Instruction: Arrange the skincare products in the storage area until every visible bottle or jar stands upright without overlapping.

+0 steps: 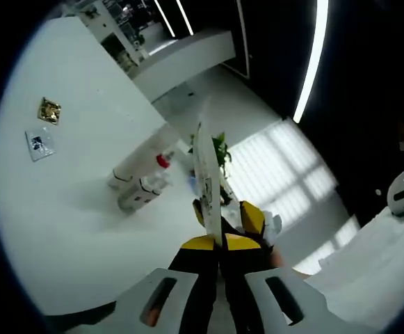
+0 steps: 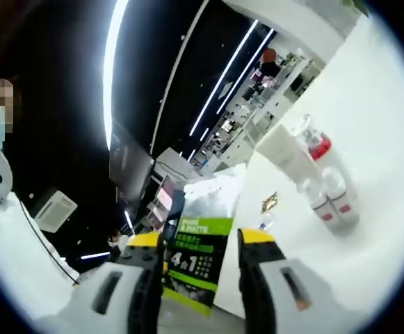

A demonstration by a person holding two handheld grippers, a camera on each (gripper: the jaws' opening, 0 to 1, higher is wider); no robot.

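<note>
My left gripper (image 1: 223, 236) is shut on a thin white sachet (image 1: 206, 174), seen edge-on and rising from between its yellow tips. A green and black sachet (image 2: 200, 243) faces the right gripper view, and my right gripper (image 2: 202, 240) grips it by its two side edges, jaws a sachet's width apart. On the white table (image 1: 69, 229) stands a cluster: a tall white tube (image 1: 140, 156), a red-capped bottle (image 1: 163, 161) and small white bottles (image 1: 141, 195). The right gripper view shows the small bottles (image 2: 334, 205), the red-capped bottle (image 2: 318, 147) and the tube (image 2: 283, 154) upright, close together.
A gold sachet (image 1: 49, 110) and a silver-blue sachet (image 1: 39, 143) lie flat on the table, apart from the bottles. A green plant (image 1: 220, 149) sits beyond the cluster. Shelving (image 2: 257, 104) and a counter (image 1: 184, 59) stand in the background. A person is at the side.
</note>
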